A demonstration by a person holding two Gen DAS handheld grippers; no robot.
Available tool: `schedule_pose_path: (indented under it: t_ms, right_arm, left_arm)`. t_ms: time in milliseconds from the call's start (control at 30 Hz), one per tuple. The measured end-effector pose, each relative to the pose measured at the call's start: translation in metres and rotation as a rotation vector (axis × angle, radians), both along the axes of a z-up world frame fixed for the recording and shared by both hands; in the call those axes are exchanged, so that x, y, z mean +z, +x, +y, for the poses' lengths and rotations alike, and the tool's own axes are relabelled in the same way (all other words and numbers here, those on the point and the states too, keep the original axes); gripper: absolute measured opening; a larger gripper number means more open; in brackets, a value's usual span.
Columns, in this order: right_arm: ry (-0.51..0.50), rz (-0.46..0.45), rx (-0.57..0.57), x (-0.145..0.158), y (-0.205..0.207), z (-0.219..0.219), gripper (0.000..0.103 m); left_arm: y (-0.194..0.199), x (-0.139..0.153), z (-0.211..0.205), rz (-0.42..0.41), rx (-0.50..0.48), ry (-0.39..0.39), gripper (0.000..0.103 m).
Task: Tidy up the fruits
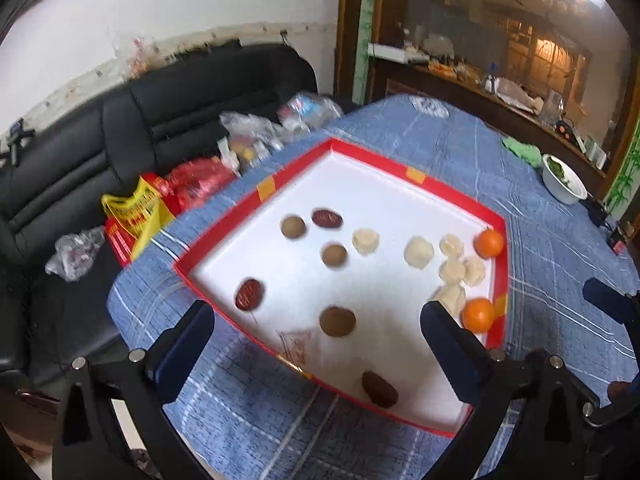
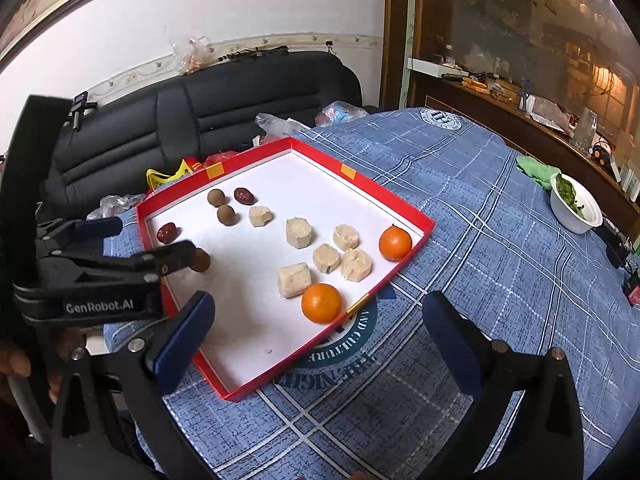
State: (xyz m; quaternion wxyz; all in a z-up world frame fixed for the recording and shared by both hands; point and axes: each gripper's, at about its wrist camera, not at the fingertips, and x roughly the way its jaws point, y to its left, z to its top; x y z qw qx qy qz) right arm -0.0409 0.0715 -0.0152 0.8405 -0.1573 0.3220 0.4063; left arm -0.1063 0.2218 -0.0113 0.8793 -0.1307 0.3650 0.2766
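Both your left claw point(image 1: 316, 344) and right claw point(image 2: 318, 334) are spread wide and empty, so you're between picks; that orange point(image 2: 321, 303) just ahead of the right one looks like the next grab.

- A white wall point(image 2: 248, 4) runs behind everything, with a pale patterned border strip point(image 2: 280, 42) low on it.
- A black leather sofa point(image 2: 224, 108) stands against that wall, with crumpled plastic bags point(image 1: 256, 128) and a yellow bag point(image 1: 132, 208) lying on its seat.
- The bench wears a blue plaid cloth point(image 2: 480, 208) with a round printed emblem.
- To the right, a dark wooden cabinet point(image 2: 404, 60) with a large glass panel point(image 2: 520, 28) reflects warm lamp light.
- Its ledge point(image 2: 500, 100) is cluttered with small items, too blurred to name.
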Motion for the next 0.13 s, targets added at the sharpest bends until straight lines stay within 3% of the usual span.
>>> schedule_pose_path:
  t_ms: [133]
  right_arm:
    - [-0.003, -0.001, -0.003, -0.0002, 0.0008, 0.0014, 0.103]
  left_arm:
    - [0.002, 0.0002, -0.0008, 0.009, -0.004, 0.018, 0.103]
